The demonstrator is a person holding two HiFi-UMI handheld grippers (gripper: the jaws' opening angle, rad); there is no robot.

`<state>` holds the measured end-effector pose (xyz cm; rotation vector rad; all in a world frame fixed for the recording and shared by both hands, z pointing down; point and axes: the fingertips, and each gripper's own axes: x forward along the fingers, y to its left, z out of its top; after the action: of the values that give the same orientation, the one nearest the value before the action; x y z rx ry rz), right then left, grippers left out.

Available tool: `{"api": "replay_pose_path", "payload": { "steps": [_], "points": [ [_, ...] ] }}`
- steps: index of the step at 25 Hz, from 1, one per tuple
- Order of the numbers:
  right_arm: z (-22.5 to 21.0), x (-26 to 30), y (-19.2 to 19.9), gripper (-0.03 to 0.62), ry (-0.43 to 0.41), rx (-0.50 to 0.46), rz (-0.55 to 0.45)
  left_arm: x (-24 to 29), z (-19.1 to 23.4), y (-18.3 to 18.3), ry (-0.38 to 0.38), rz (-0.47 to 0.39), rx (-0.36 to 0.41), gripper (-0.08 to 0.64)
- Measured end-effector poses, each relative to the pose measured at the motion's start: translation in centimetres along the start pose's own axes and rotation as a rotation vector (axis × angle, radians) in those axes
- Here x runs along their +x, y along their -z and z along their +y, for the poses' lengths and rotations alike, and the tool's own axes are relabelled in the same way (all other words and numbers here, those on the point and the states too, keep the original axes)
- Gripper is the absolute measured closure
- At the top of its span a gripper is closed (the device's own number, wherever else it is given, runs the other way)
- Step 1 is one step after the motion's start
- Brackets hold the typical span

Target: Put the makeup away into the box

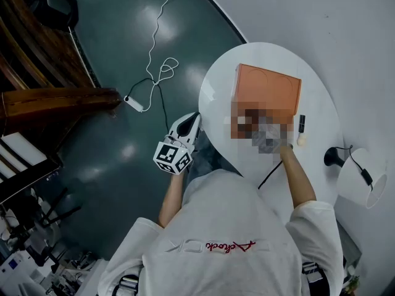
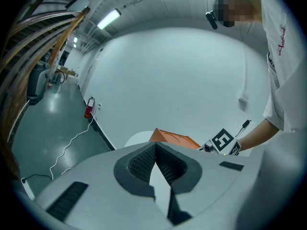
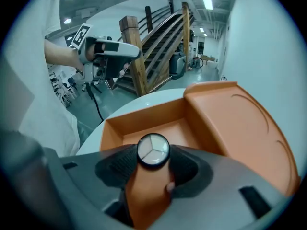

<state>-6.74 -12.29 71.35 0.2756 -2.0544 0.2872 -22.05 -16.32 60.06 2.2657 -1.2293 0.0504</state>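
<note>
Round black-rimmed compact, pale face in three segments: clamped between the pads of the right gripper, poised over the open compartment of the orange rectangular box. Box lid stands raised, at the right in the right gripper view. Box sits on a round white table. Right forearm stretched forward over the table, gripper tipped steeply down. Left gripper: jaws closed together, nothing between them; held nearly level beside the table's edge, above the dark green floor, elbow bent
</note>
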Motion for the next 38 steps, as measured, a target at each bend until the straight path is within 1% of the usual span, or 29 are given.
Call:
{"api": "replay_pose_path", "payload": {
  "steps": [4, 5, 6, 8, 10, 11, 12, 13, 15, 17, 21, 23, 24, 25, 28, 29, 30, 32, 38],
  "points": [
    [0.1, 0.0, 0.1, 0.366, -0.017, 0.003, -0.014, 0.3, -0.6, -0.2, 0.012, 0.0, 0.013, 0.549],
    [0.1, -0.2, 0.1, 0.35, -0.015, 0.001, -0.019, 0.4, -0.7, -0.3, 0.016, -0.001, 0.018, 0.549],
    [0.1, -0.5, 0.0, 0.347, -0.011, -0.004, -0.026, 0.4, -0.9, -0.5, 0.018, -0.002, 0.024, 0.549],
    [0.1, -1.5, -0.5, 0.347, 0.018, -0.023, -0.051, 0.2, -1.1, -1.0, 0.021, -0.009, 0.034, 0.549],
    [-0.1, -2.8, -1.0, 0.348, 0.068, -0.044, -0.083, 0.0, -1.4, -1.4, 0.022, -0.017, 0.041, 0.549],
    [-0.3, -3.5, -1.2, 0.36, 0.099, -0.046, -0.101, 0.0, -1.7, -1.7, 0.024, -0.021, 0.045, 0.549],
    [-0.7, -4.2, -1.5, 0.404, 0.135, -0.043, -0.122, 0.0, -1.9, -1.9, 0.029, -0.026, 0.051, 0.549],
    [-1.2, -4.9, -1.8, 0.481, 0.175, -0.035, -0.146, 0.1, -2.2, -2.2, 0.035, -0.03, 0.059, 0.549],
    [-2.1, -6.3, -2.3, 0.565, 0.247, -0.012, -0.192, 0.3, -3.0, -2.8, 0.051, -0.036, 0.077, 0.549],
    [-2.4, -7.3, -2.5, 0.571, 0.293, -0.003, -0.217, 0.3, -3.9, -3.2, 0.066, -0.038, 0.096, 0.549],
    [-2.2, -8.6, -2.5, 0.572, 0.343, 0.011, -0.241, 0.0, -5.3, -3.5, 0.084, -0.038, 0.124, 0.549],
    [-2.3, -9.5, -2.7, 0.572, 0.37, 0.07, -0.286, -0.2, -5.9, -3.9, 0.091, -0.04, 0.136, 0.549],
    [-2.5, -10.2, -2.8, 0.572, 0.385, 0.13, -0.328, -0.3, -6.1, -4.0, 0.094, -0.042, 0.142, 0.549],
    [-2.8, -11.0, -2.9, 0.572, 0.398, 0.211, -0.384, -0.4, -6.4, -4.2, 0.098, -0.046, 0.147, 0.549],
    [-3.6, -14.2, -2.8, 0.572, 0.424, 0.5, -0.606, -0.4, -7.1, -4.7, 0.114, -0.051, 0.16, 0.549],
    [-3.8, -15.2, -2.5, 0.572, 0.432, 0.575, -0.669, -0.4, -7.5, -4.8, 0.123, -0.05, 0.166, 0.549],
    [-3.8, -16.2, -2.1, 0.572, 0.447, 0.629, -0.713, -0.2, -7.9, -4.9, 0.135, -0.048, 0.172, 0.549],
    [-3.8, -17.5, -0.6, 0.572, 0.493, 0.689, -0.745, 0.2, -9.1, -4.9, 0.163, -0.04, 0.187, 0.549],
    [-3.2, -21.5, 5.6, 0.572, 0.652, 0.798, -0.74, 2.7, -13.6, -4.2, 0.283, -0.002, 0.219, 0.549]
  ]
}}
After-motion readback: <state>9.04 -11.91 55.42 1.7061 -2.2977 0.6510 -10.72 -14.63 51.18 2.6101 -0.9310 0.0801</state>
